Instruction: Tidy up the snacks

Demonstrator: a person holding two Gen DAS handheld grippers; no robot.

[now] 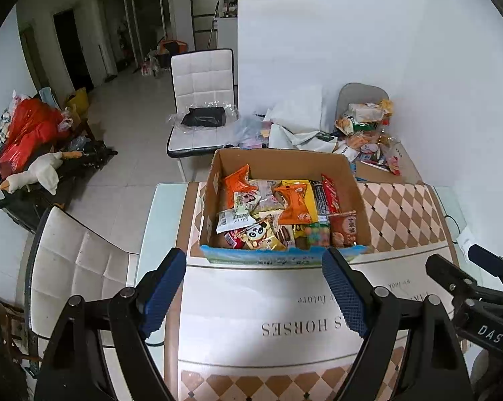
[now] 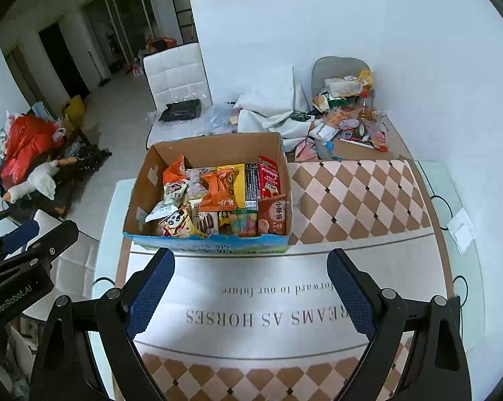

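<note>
Your left gripper [image 1: 255,269] and right gripper [image 2: 251,269] both gape empty; the snack-filled brown cardboard box [image 2: 171,153] sits straight ahead on the table [image 2: 351,183], nearer your left.

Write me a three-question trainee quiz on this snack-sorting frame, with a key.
1. True or false: the left tongs hold a snack packet.
2. Where does the open brown cardboard box full of snack packets stand?
A. on the white padded chair
B. on the checkered tablecloth
C. on the floor
3. Fill in: the loose pile of snack packets lies beyond the box, against the ____ wall.

Key
1. False; both the left and the right tongs are open and empty.
2. B, the checkered tablecloth.
3. white
</note>
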